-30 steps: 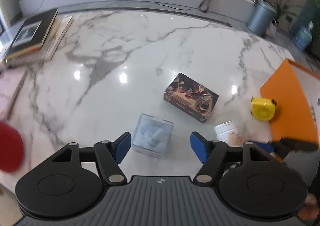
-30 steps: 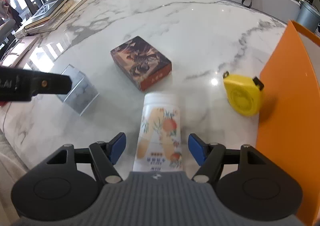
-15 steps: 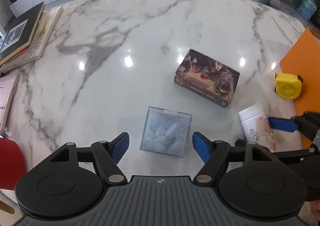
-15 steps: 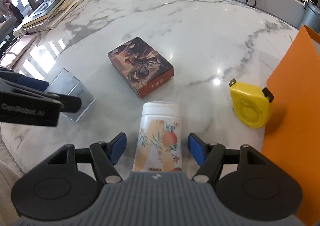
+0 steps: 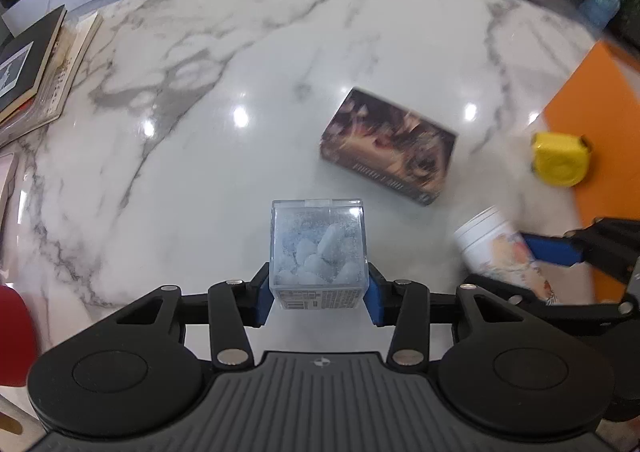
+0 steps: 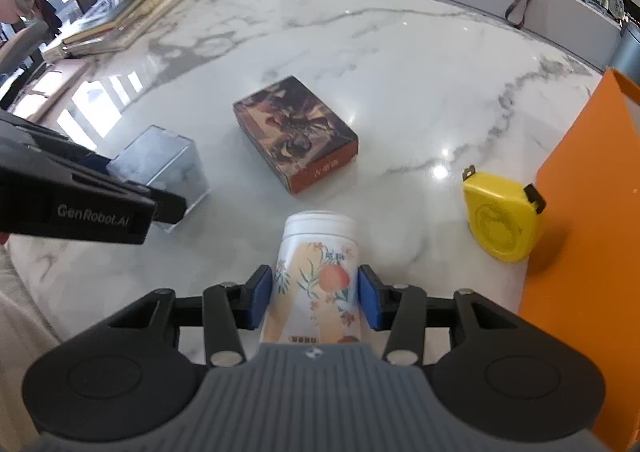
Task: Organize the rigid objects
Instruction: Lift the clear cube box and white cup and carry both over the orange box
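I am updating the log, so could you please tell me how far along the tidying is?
Nothing looks put away yet. In hand: the left gripper is shut on the clear plastic cube box, and the right gripper on the white floral-print bottle. Left: the dark illustrated cardboard box and yellow tape measure lie loose on the marble table beside the orange bin.

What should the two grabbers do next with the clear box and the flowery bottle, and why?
Probably lift both a little off the marble table. The left gripper has its jaws pressed against the clear box, and the right gripper has its jaws against the flowery bottle. Both look gripped, so raising them comes before carrying them, likely toward the orange bin.
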Action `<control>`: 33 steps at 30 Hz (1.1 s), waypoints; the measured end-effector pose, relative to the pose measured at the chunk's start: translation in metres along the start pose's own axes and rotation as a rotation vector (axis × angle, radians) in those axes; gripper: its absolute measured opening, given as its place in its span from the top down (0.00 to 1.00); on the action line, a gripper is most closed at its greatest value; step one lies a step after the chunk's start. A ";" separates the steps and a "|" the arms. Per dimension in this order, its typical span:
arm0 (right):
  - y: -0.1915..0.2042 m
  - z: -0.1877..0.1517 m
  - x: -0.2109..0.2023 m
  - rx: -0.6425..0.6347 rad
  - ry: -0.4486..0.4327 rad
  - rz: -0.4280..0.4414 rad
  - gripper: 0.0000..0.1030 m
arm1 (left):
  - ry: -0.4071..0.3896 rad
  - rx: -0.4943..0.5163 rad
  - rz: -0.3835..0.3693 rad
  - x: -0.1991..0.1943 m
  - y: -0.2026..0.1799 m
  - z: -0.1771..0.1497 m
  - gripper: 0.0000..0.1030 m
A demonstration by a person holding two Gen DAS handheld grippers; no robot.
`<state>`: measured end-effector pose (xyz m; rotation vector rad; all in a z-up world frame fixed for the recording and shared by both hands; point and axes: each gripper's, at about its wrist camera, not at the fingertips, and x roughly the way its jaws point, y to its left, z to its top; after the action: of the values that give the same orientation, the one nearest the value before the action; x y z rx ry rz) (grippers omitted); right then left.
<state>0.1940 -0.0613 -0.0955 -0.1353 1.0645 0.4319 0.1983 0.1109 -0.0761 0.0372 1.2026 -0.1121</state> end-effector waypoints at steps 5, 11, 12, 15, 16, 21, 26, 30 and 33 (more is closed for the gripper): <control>0.000 -0.002 -0.018 -0.019 -0.024 0.016 0.56 | -0.057 -0.028 -0.050 -0.022 -0.011 -0.004 0.51; -0.005 -0.006 -0.043 -0.014 -0.055 0.033 0.56 | -0.099 -0.040 -0.094 -0.046 -0.026 -0.011 0.51; -0.006 -0.007 -0.047 -0.009 -0.059 0.036 0.56 | -0.103 -0.040 -0.097 -0.049 -0.029 -0.013 0.51; -0.010 -0.011 -0.060 0.003 -0.077 0.043 0.56 | -0.114 -0.036 -0.106 -0.058 -0.038 -0.018 0.51; -0.011 -0.012 -0.065 0.001 -0.085 0.042 0.56 | -0.119 -0.034 -0.109 -0.062 -0.041 -0.020 0.51; -0.019 -0.014 -0.096 -0.003 -0.144 0.028 0.56 | -0.166 -0.020 -0.118 -0.086 -0.056 -0.022 0.51; -0.032 -0.013 -0.129 -0.006 -0.207 0.003 0.56 | -0.232 -0.004 -0.133 -0.112 -0.076 -0.015 0.50; -0.047 -0.013 -0.150 -0.020 -0.241 -0.043 0.56 | -0.274 0.017 -0.159 -0.124 -0.098 -0.005 0.51; -0.068 -0.016 -0.163 -0.019 -0.247 -0.091 0.56 | -0.289 0.039 -0.184 -0.126 -0.119 0.002 0.51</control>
<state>0.1415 -0.1729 0.0313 -0.1423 0.8082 0.3661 0.1426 0.0007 0.0457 -0.0539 0.9128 -0.2923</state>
